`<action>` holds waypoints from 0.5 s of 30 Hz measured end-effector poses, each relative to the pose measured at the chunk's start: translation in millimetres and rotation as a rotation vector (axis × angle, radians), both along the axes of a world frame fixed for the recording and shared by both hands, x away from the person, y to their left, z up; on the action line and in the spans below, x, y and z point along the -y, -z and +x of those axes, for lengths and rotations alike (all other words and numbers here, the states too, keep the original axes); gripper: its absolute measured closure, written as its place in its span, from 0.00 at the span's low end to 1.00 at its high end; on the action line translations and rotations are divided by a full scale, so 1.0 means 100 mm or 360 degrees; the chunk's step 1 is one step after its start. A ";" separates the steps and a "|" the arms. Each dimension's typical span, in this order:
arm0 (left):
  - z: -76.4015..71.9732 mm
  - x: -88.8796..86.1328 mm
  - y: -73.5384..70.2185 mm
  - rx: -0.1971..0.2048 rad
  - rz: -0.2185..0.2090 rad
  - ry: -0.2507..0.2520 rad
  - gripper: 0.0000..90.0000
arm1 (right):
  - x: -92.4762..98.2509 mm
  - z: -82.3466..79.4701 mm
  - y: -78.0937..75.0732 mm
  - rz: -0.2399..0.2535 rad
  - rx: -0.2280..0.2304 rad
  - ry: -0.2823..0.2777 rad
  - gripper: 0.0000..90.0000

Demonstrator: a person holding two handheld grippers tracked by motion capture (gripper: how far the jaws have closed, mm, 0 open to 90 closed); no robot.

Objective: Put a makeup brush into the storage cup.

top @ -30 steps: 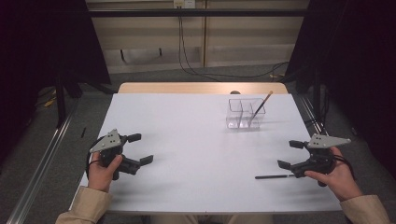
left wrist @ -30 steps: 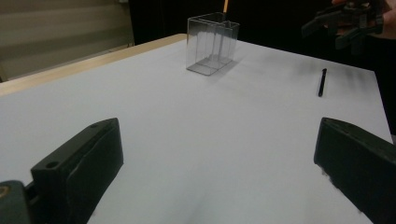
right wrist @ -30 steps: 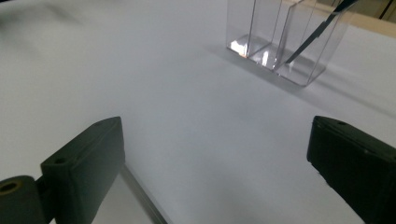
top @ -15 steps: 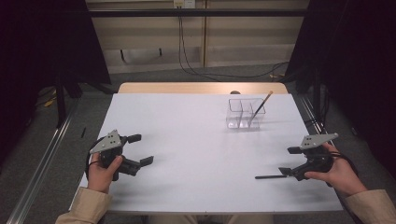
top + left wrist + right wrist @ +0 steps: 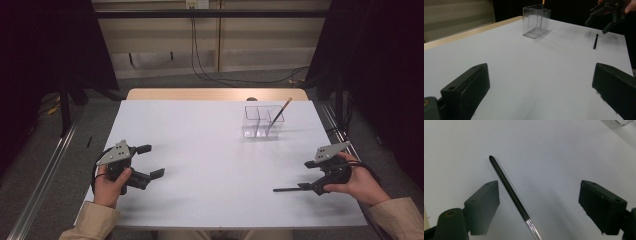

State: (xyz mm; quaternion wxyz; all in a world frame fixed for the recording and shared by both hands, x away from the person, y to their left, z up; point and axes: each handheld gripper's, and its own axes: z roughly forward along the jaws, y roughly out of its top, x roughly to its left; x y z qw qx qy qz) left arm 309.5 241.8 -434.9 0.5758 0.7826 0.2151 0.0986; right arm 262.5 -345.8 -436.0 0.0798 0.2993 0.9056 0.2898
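Right gripper view: right gripper fingers have just been closing around the black brush, lying flat on the desk at lower centre; pads not touching yet, so no grasp. Left gripper open, idle, lower left in high view.
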 end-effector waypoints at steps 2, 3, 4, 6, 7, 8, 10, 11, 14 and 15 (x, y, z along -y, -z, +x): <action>0.01 0.00 0.00 -0.0004 0.0011 -0.0006 0.01 | 0.00 0.00 0.00 -0.0020 -0.0021 -0.0011 0.21; 0.01 0.00 0.00 -0.0006 0.0007 -0.0010 0.01 | 0.00 0.01 0.00 -0.0024 -0.0023 -0.0015 0.22; 0.01 -0.01 0.00 -0.0006 0.0006 -0.0011 0.01 | -0.01 0.01 0.01 -0.0033 -0.0028 -0.0023 0.22; 0.01 -0.01 0.00 -0.0002 0.0008 -0.0010 0.01 | -0.02 0.01 0.01 -0.0053 -0.0036 -0.0045 0.25; 0.01 -0.01 0.00 -0.0003 0.0007 -0.0010 0.01 | -0.02 0.01 0.01 -0.0063 -0.0044 -0.0046 0.25; 0.01 -0.01 0.00 -0.0004 0.0005 -0.0008 0.01 | -0.03 0.01 0.01 -0.0080 -0.0050 -0.0058 0.25; 0.01 0.00 0.00 -0.0004 0.0006 -0.0007 0.01 | -0.04 0.02 0.01 -0.0092 -0.0048 -0.0078 0.26; 0.01 0.00 0.01 -0.0008 0.0005 -0.0005 0.01 | -0.05 0.02 0.01 -0.0105 -0.0054 -0.0083 0.26; 0.02 0.00 0.01 -0.0004 0.0007 -0.0006 0.01 | -0.06 0.03 0.03 -0.0136 -0.0075 -0.0102 0.28; 0.02 -0.01 0.01 -0.0005 0.0004 -0.0008 0.01 | -0.07 0.03 0.03 -0.0146 -0.0090 -0.0109 0.30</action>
